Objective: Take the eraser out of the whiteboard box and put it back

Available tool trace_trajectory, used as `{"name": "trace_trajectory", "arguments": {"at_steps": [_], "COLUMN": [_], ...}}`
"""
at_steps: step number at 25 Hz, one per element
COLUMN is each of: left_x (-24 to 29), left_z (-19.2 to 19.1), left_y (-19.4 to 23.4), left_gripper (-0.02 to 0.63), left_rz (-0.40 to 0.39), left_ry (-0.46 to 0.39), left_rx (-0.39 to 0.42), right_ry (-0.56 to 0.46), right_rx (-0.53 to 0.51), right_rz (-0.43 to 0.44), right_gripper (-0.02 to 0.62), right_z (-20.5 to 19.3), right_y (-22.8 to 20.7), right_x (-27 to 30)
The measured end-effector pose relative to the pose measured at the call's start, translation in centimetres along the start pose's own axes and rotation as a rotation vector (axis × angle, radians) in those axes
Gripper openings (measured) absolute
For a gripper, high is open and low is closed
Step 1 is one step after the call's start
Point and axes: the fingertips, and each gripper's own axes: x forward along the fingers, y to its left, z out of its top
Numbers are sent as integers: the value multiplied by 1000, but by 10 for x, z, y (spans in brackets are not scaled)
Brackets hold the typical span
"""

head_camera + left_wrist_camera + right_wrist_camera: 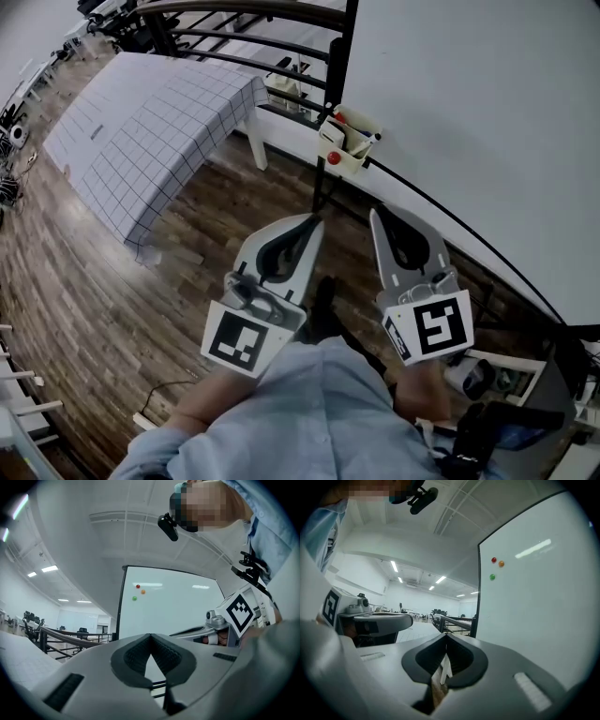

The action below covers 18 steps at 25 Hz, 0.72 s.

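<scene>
The cream whiteboard box (344, 142) hangs at the lower corner of the whiteboard (469, 103), with a red knob on its front. I cannot make out the eraser in it. My left gripper (316, 220) and right gripper (374, 214) are held side by side over the wooden floor, pointing toward the box and well short of it. Both are shut with nothing between the pads. In the left gripper view the jaw tips (150, 635) meet before the whiteboard (173, 606). In the right gripper view the tips (446, 635) meet too, beside the whiteboard (534, 602).
A table with a checked cloth (150, 122) stands to the left, and a black railing (244, 37) runs behind it. The whiteboard's black stand post (336, 84) rises by the box. Equipment (506, 384) sits at the bottom right. Three small magnets (138, 591) stick to the board.
</scene>
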Motion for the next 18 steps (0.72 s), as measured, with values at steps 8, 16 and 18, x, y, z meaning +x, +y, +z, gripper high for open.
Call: {"name": "trace_trajectory", "arguments": {"at_steps": [8,16,18], "left_x": [80,142,147], "left_z": [-35,-30,-28], "left_y": [44,84,90], "left_gripper": [-2,-2,-2], "left_rz": [7,27,29], "left_ry": [62,56,56], "left_rx": [-4,20,24], "right_ry": [47,54,49], "right_rx": [9,43,44], "right_rz": [59,113,113], "right_gripper": [6,11,12], "right_z": [-27,-32,-27], "right_y": [-45,-80,-85], "right_x": [71,129,137]}}
